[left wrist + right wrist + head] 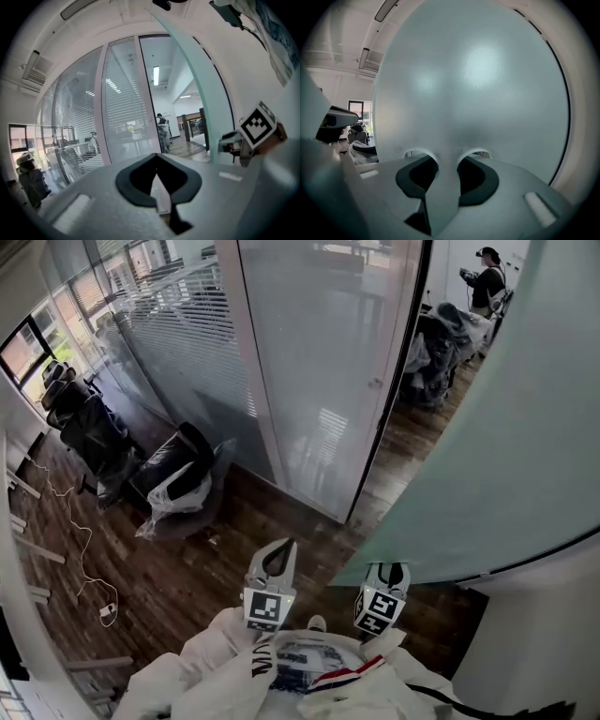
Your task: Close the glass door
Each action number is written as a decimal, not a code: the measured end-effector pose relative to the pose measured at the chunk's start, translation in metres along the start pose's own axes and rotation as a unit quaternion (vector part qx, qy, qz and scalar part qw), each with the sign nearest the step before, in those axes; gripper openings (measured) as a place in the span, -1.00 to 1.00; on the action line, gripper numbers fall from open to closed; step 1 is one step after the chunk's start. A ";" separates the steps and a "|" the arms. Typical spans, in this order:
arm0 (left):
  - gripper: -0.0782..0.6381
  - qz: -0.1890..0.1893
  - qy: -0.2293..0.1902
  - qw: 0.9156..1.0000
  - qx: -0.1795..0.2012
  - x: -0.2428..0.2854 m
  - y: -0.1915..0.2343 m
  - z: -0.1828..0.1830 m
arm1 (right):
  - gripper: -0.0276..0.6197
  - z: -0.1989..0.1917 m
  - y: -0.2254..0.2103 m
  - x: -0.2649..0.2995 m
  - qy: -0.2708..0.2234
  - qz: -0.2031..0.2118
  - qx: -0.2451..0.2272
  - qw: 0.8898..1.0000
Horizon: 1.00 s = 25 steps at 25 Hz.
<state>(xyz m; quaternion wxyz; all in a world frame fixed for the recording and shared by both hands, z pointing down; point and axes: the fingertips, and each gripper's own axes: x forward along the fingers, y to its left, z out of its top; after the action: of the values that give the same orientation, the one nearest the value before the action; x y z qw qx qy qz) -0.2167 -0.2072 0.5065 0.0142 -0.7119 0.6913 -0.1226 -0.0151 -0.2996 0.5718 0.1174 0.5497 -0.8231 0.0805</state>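
White sleeves (220,667) at the bottom edge of the head view mark my two arms, both extended forward side by side over the wood floor (178,577). The left gripper (280,547) sits at lower centre and the right gripper (392,570) just to its right, each pointing toward the top of the frame. The glass door (487,427), a frosted panel, fills the right side of the head view and stands swung open, its lower edge ending at the right gripper. Only the head view shows the fixed glass partition (319,362), the wrapped chairs (173,474) at centre left and a person (487,277) at upper right. The right gripper view is filled almost wholly by the frosted door (473,84). The left gripper view shows the door's edge (206,93) as a curved band at centre right, with the right gripper's marker cube (257,127) just beside it. Right gripper (446,161): jaws partly open, pads pressed against both faces of the door's edge. Left gripper (157,157): fingertips brought together, nothing between them, clear of the door.
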 end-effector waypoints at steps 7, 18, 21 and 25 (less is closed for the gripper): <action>-0.78 -0.004 -0.015 1.000 -0.005 0.024 0.005 0.000 | -0.53 0.004 0.001 0.022 0.005 0.003 -0.007 1.000; -0.78 -0.085 -0.010 0.996 -0.029 0.105 0.035 -0.010 | -0.53 0.023 -0.001 0.050 -0.010 -0.028 -0.003 1.000; -0.78 -0.104 -0.015 0.994 -0.024 0.129 0.050 -0.009 | -0.53 0.024 -0.004 0.060 -0.013 -0.043 0.003 0.999; -0.78 -0.125 -0.016 0.992 -0.018 0.155 0.071 -0.007 | -0.53 0.031 -0.003 0.075 -0.022 -0.064 0.006 0.998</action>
<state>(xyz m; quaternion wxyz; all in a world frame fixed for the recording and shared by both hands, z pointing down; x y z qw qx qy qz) -0.2857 -0.3623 0.5242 -0.0029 -0.7946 0.5989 -0.0997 -0.0435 -0.3751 0.5636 0.1011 0.6032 -0.7885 0.0654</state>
